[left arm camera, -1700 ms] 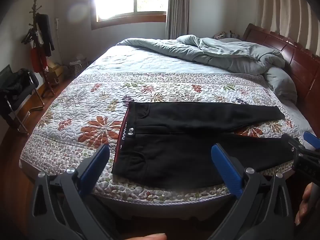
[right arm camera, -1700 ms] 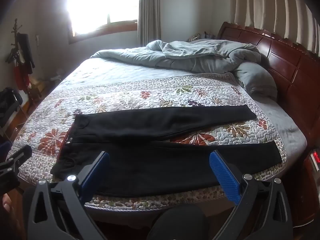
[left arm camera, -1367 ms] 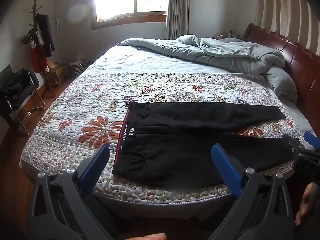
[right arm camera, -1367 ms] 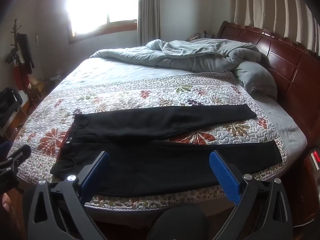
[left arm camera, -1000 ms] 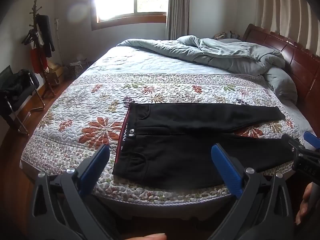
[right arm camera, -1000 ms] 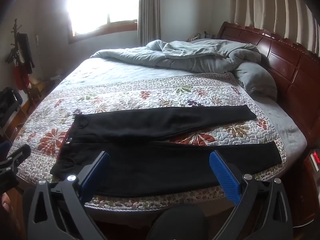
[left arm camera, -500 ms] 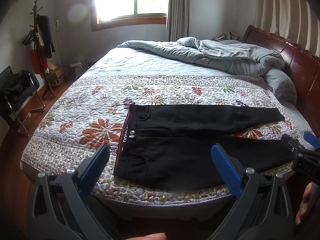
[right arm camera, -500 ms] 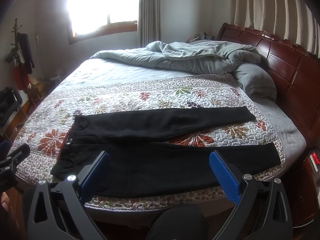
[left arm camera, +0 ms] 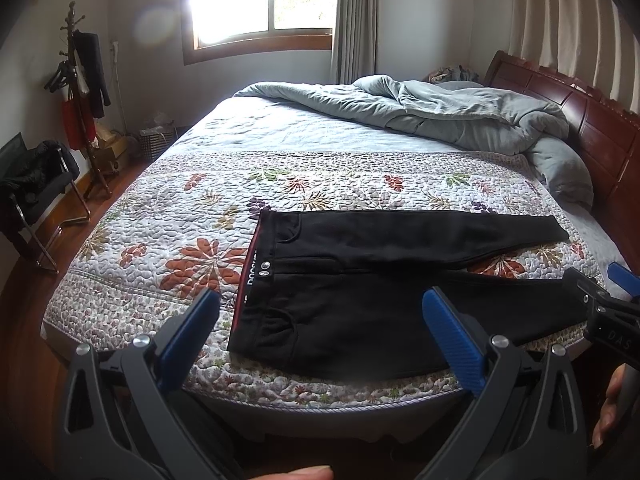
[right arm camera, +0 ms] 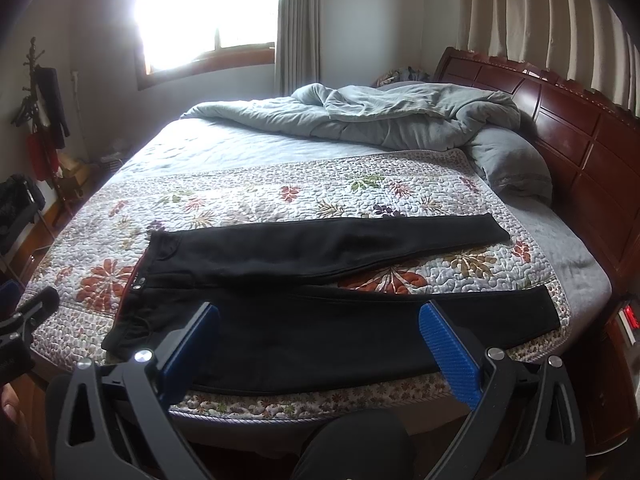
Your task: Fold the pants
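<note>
Black pants [left arm camera: 384, 280] lie flat on the quilt [left arm camera: 180, 216] near the bed's front edge, legs splayed apart.

Left gripper [left arm camera: 320, 320] and right gripper [right arm camera: 320, 332] hover with fingers spread wide, holding nothing; a one-layer pinch could drag the pants off. No containers visible.

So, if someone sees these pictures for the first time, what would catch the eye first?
Probably the black pants, spread flat with legs apart on the floral quilt near the bed's front edge. Then the open blue-padded left hand-held gripper and right hand-held gripper, both short of the pants. Behind, a rumpled grey duvet lies by the dark wooden headboard.
</note>
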The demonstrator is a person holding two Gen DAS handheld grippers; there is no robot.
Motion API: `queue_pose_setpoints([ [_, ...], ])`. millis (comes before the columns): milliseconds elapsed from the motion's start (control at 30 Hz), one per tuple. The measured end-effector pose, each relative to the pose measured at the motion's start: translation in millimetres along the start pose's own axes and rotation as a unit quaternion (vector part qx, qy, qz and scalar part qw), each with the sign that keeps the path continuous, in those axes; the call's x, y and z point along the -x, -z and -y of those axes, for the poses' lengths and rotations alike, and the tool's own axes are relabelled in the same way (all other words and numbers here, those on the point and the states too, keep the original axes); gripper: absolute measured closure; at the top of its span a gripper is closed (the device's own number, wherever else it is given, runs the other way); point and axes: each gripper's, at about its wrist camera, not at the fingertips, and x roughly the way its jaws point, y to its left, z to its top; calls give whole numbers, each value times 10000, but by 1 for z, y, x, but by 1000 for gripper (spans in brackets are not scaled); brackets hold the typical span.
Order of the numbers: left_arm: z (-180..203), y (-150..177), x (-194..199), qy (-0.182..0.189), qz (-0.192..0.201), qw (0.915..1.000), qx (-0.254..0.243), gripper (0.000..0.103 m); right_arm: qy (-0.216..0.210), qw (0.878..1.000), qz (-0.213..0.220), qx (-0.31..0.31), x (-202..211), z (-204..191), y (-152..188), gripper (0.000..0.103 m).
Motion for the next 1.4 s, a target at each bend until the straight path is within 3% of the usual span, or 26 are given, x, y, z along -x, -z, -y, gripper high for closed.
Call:
queue_pose_setpoints([
  [1400,-1,8,-11,-24,-98,9999,-62,2,8,9999,-150,-44,-12,4,8,3],
])
